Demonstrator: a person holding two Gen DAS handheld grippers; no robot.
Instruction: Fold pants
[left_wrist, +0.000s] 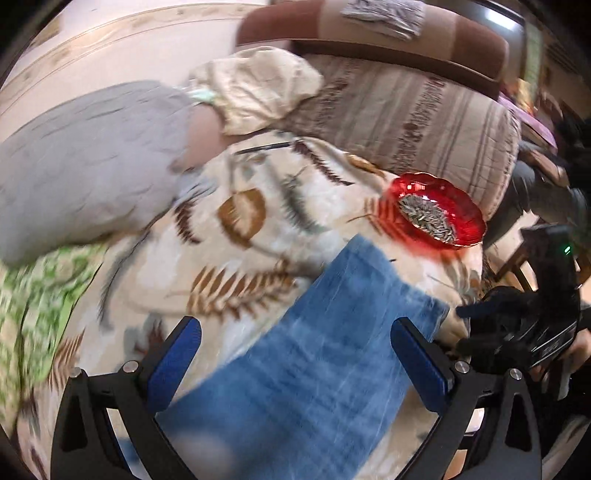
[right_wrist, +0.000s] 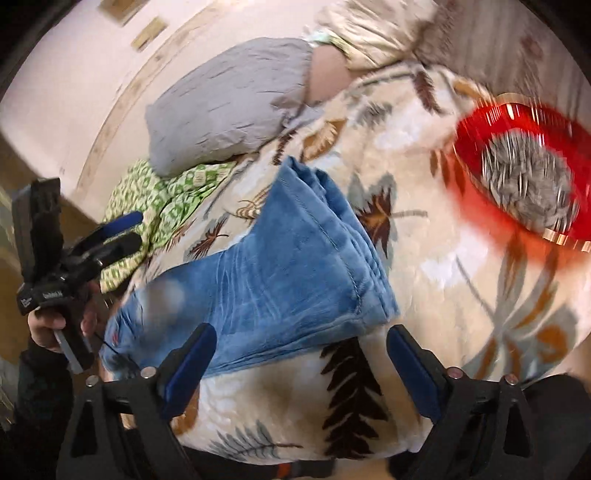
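Blue denim pants (left_wrist: 314, 354) lie folded lengthwise on a leaf-patterned blanket (left_wrist: 240, 236). In the left wrist view my left gripper (left_wrist: 295, 354) is open, its blue pads on either side of the pants, just above them. In the right wrist view the pants (right_wrist: 280, 273) stretch from the leg hems at top to the waist at lower left. My right gripper (right_wrist: 301, 362) is open and empty, hovering over the pants' near edge. The left gripper (right_wrist: 107, 236) shows at the left of that view, and the right gripper (left_wrist: 517, 325) at the right of the left wrist view.
A red glass bowl of sunflower seeds (left_wrist: 436, 214) (right_wrist: 524, 177) sits on the blanket near the leg hems. A grey pillow (left_wrist: 85, 162) (right_wrist: 229, 99), a green patterned cloth (right_wrist: 162, 199) and a beige pillow (left_wrist: 255, 88) lie beyond. A brown sofa back (left_wrist: 406, 92) stands behind.
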